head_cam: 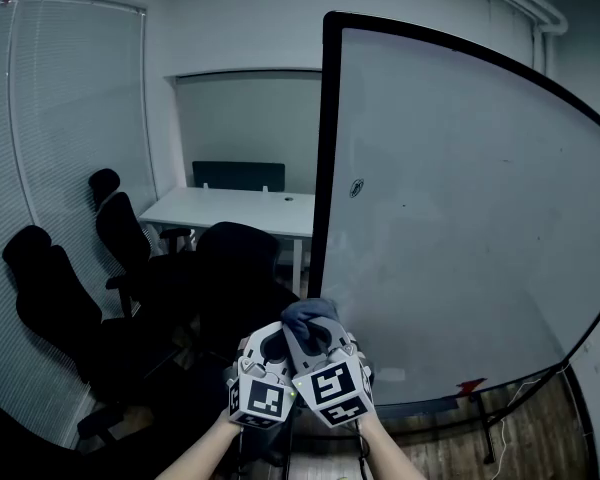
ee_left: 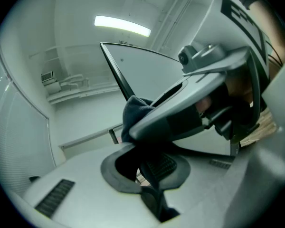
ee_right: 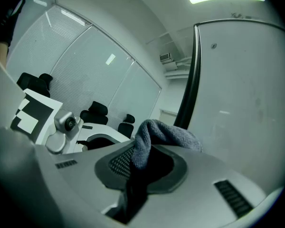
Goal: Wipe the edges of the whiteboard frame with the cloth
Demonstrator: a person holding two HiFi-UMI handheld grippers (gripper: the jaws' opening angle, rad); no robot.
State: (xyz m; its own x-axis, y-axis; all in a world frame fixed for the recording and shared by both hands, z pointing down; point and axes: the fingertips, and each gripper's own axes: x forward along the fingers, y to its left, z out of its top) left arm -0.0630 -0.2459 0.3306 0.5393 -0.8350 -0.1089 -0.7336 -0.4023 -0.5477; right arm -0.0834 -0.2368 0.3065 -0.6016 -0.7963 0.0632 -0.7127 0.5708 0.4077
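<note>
Dim office: black chairs (head_cam: 120, 230) and white desk (head_cam: 230, 210) sitting at left, blinds (head_cam: 70, 118) behind. Whiteboard (head_cam: 460, 218) standing at right, its black frame (head_cam: 325, 168) rising just beyond grippers. Person holding both grippers low at centre, side by side and touching. Right gripper (head_cam: 330, 344) clamping cloth (head_cam: 310, 318), which is bunching up above jaws (grey-blue, close to frame, not touching it). Left gripper (head_cam: 270, 348) appearing to pinch same cloth (ee_left: 134, 112) too, with right gripper's body crossing over it.
</note>
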